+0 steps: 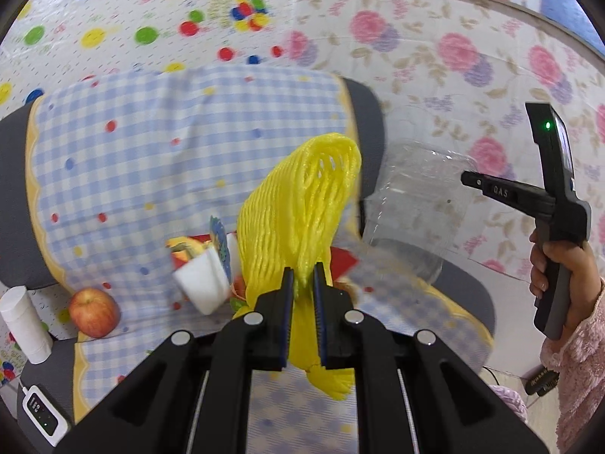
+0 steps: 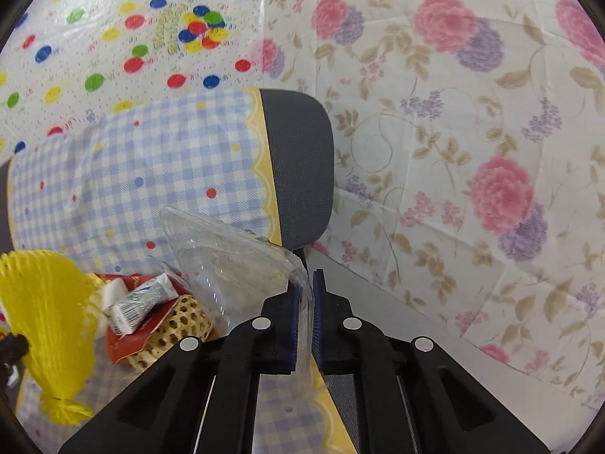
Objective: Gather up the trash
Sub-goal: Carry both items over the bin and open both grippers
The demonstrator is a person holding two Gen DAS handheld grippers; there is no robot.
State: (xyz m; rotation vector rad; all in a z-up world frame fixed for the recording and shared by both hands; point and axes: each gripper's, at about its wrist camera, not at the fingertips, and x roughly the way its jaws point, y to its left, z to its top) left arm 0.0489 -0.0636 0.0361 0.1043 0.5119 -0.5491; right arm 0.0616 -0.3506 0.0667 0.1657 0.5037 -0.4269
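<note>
My left gripper (image 1: 303, 269) is shut on a yellow foam fruit net (image 1: 302, 196), which stands up from the jaws and hangs out below them. The same net shows at the left of the right wrist view (image 2: 49, 310). My right gripper (image 2: 307, 282) is shut on the edge of a clear plastic container (image 2: 234, 261), held above the checked cloth. In the left wrist view that container (image 1: 416, 204) hangs off the right gripper (image 1: 468, 179), which a hand (image 1: 559, 265) in a pink sleeve holds at the right.
A woven basket (image 2: 177, 325) holds red wrappers and a small white carton (image 2: 140, 302). A blue checked cloth (image 1: 151, 151) covers a grey seat (image 2: 298, 166). An apple (image 1: 94, 312), a white roll (image 1: 24, 325) and a white device (image 1: 41, 414) lie at the left. Patterned mats cover the floor.
</note>
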